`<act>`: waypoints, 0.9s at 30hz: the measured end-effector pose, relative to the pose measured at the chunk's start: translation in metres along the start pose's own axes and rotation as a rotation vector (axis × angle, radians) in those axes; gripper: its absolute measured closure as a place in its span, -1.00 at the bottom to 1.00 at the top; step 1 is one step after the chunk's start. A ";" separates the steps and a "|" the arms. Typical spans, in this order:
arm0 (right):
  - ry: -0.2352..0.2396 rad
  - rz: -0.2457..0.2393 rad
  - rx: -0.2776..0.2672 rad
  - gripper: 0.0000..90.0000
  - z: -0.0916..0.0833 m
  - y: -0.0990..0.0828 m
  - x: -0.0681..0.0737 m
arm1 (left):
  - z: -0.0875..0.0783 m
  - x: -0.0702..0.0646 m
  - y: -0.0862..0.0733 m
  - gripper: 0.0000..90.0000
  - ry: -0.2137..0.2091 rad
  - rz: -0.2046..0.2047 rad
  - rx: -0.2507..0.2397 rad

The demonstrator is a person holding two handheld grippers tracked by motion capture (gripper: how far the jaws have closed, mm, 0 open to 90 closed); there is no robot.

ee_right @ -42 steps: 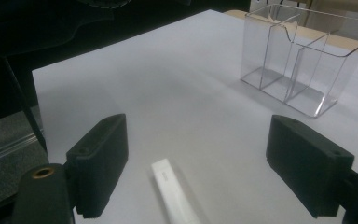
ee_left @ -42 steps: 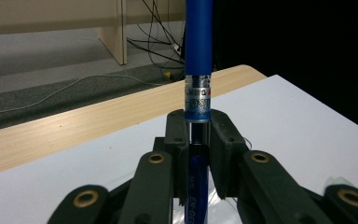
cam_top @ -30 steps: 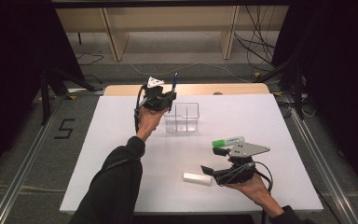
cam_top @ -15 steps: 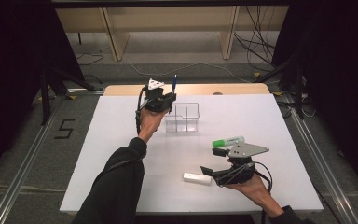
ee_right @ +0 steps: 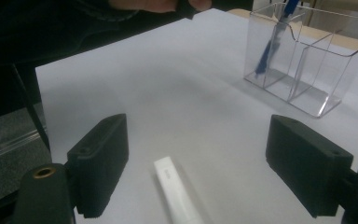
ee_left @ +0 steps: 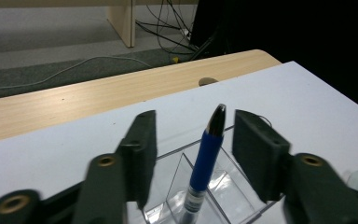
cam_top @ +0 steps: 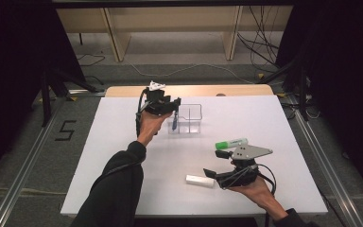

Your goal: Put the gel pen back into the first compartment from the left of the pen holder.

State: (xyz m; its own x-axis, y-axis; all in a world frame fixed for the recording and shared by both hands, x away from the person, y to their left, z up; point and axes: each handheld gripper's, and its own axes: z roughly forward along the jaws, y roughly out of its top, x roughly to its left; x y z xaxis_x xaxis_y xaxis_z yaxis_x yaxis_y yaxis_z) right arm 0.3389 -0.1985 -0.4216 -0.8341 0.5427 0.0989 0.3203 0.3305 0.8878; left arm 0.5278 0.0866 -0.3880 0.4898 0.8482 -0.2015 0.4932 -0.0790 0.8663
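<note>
My left gripper [cam_top: 174,109] hovers over the left compartment of a clear plastic organizer [cam_top: 191,119] at the back of the white table. Its jaws have just been opening and now stand apart. A blue pen [ee_left: 206,154] stands between them, touching neither pad, its lower end down in the organizer [ee_left: 223,186]. In the right gripper view the pen [ee_right: 268,51] leans inside the organizer [ee_right: 317,70]. My right gripper [cam_top: 216,163] rests open near the front edge, with a white stick-shaped object [ee_right: 175,186] on the table between its jaws [ee_right: 198,135], untouched.
A green marker [cam_top: 231,143] lies on the table just behind my right gripper. The white stick [cam_top: 200,180] lies to its left. A wooden strip [cam_top: 189,90] runs along the table's far edge, with floor cables beyond. The person's left forearm crosses the table's middle.
The left jaws have parted and the blue pen, which stuck up above the gripper before, has dropped down into the organizer. The right gripper has not moved.
</note>
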 end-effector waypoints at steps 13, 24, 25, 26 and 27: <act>-0.016 0.004 0.000 -0.51 -0.001 0.000 -0.002 | -0.044 -0.010 -0.001 -0.39 -0.155 0.008 0.094; -0.034 0.015 0.015 -0.51 -0.003 0.001 -0.004 | -0.077 -0.024 -0.028 -0.51 -0.235 0.063 0.129; -0.035 0.011 0.014 -0.51 -0.003 0.001 -0.005 | -0.079 -0.024 -0.030 -0.52 -0.239 0.066 0.134; -0.037 0.015 0.016 -0.51 -0.004 0.001 -0.006 | -0.081 -0.024 -0.033 -0.52 -0.242 0.065 0.132; -0.041 0.015 0.014 -0.51 -0.004 0.001 -0.006 | -0.082 -0.024 -0.036 -0.53 -0.246 0.059 0.127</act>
State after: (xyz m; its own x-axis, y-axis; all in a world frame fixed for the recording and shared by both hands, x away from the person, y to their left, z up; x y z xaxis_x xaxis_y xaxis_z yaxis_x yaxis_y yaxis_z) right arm 0.3426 -0.2050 -0.4193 -0.8103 0.5786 0.0930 0.3386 0.3328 0.8801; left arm 0.4390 0.1118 -0.3763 0.6722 0.6891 -0.2706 0.5373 -0.2027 0.8186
